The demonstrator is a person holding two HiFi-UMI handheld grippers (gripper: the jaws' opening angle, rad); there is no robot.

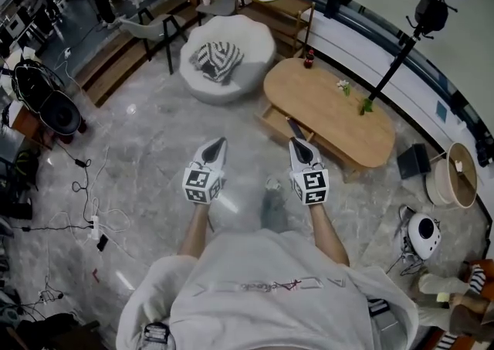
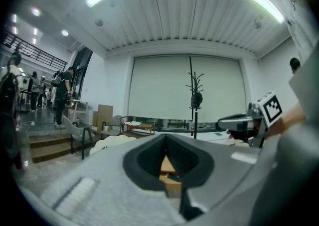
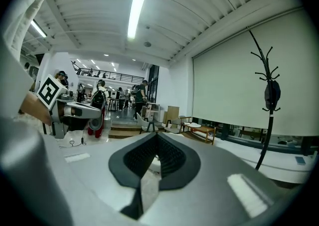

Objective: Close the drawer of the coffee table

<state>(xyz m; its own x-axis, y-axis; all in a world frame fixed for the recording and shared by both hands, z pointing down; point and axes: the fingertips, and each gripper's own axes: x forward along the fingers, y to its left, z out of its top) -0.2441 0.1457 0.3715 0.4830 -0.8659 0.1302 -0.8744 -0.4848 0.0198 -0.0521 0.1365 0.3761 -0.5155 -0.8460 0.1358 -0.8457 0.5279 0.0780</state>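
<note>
An oval wooden coffee table [image 1: 328,113] stands ahead of me on the marble floor. Its drawer [image 1: 279,125] sticks out open from the near left side. Both grippers float in the air in front of it, side by side, pointing toward the table. The left gripper [image 1: 221,141] is shut and empty, left of the drawer. The right gripper [image 1: 294,142] is shut and empty, its tip just short of the drawer's front. In the left gripper view the wooden drawer [image 2: 170,171] shows past the closed jaws, with the right gripper [image 2: 238,122] beside it.
A white pouf [image 1: 248,45] with a striped cloth sits left of the table. A black coat stand [image 1: 401,55] rises behind it. A black box [image 1: 414,160], a round basket [image 1: 451,175] and a white device [image 1: 423,234] lie to the right. Cables [image 1: 85,186] trail on the left floor.
</note>
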